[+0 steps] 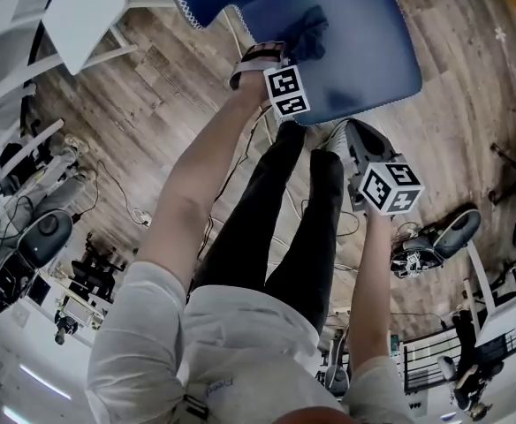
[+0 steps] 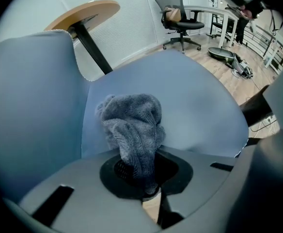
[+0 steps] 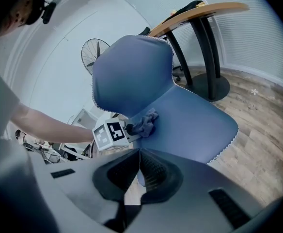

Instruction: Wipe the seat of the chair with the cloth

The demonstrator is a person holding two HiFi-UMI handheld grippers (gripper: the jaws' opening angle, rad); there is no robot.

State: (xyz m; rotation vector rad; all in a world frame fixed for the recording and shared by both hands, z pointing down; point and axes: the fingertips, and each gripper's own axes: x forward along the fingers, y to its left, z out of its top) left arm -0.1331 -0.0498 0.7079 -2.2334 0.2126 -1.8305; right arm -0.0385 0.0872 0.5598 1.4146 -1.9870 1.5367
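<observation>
Cloth, a crumpled grey knit bunch, lies on the blue chair seat near the backrest. It is pinched in the closed jaws of the left gripper, which the left arm holds stretched forward. The right gripper hangs just off the seat's front edge, its jaws pressed together on nothing, and a wooden-topped round table stands behind the chair.
</observation>
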